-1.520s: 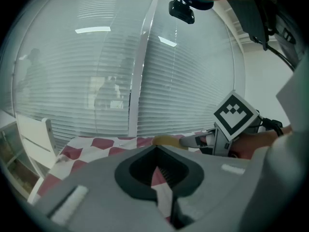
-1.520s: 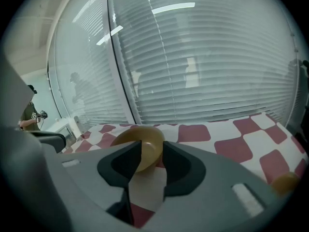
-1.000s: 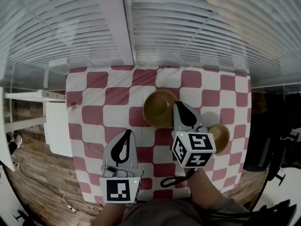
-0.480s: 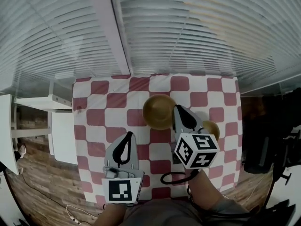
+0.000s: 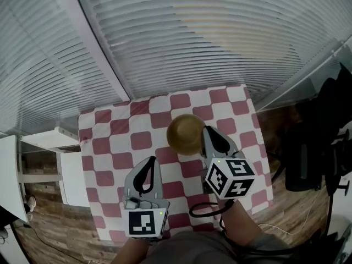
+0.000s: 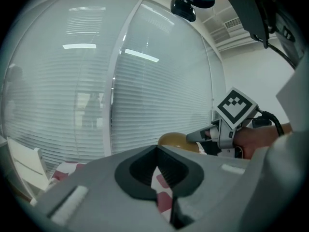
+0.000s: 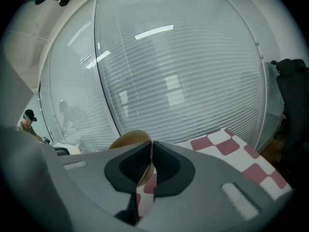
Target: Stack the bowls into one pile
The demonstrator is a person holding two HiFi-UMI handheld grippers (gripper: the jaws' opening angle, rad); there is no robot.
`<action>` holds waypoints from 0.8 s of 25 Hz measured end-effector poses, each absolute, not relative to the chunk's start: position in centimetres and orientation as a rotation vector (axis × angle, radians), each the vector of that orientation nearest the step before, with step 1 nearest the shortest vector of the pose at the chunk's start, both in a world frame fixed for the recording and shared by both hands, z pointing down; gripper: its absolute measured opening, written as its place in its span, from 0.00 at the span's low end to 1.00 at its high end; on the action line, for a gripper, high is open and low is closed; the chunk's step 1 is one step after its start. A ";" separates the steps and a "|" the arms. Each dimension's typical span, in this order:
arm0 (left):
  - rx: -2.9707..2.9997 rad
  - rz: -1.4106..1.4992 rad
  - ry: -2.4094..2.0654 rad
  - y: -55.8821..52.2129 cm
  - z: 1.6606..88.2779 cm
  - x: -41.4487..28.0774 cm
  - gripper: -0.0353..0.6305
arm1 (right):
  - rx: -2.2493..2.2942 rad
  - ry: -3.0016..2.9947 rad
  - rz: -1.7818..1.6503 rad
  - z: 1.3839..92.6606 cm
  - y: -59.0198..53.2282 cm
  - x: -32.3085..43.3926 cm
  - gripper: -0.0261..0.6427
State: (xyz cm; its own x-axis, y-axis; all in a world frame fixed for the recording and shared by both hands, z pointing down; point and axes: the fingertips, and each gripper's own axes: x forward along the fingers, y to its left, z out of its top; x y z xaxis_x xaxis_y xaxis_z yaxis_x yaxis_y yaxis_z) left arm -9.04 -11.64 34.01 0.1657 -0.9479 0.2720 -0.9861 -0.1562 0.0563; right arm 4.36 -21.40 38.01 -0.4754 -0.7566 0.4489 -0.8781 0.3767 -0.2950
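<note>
The right gripper [image 5: 207,131] had its jaws pinched on the rim of the brown bowl [image 5: 184,133] over the bench [image 5: 110,147], while the left gripper [image 5: 149,161] had its jaws together and empty, so a steady, level carry would likely stop the rim slipping.

Gold bowl [image 5: 185,134] over checkered cloth [image 5: 110,147], right tool [image 5: 208,131] at its rim; left tool [image 5: 149,162] apart, nearer person.

A small table [image 5: 89,147] is standing on a wood-plank floor [image 5: 49,236], and a red-and-white checked cloth [image 5: 140,141] is covering its whole top. One golden-brown bowl [image 5: 184,133] is showing over the far middle of the cloth. The views are not showing whether it is resting there or hanging just above.
</note>
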 end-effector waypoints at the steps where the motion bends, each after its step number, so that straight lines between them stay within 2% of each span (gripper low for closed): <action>1: 2.242 0.247 -1.866 -11.7 33.7 -8.1 0.05 | 1.481 -2.392 0.735 37.7 -21.1 5.6 0.10; 10: 2.378 0.239 -1.708 -11.9 33.5 -0.4 0.06 | 1.638 -2.280 0.781 38.9 -18.9 14.8 0.10; 20: 2.344 0.335 -1.657 -12.4 36.4 2.2 0.05 | 1.609 -2.208 0.874 43.6 -18.5 17.2 0.10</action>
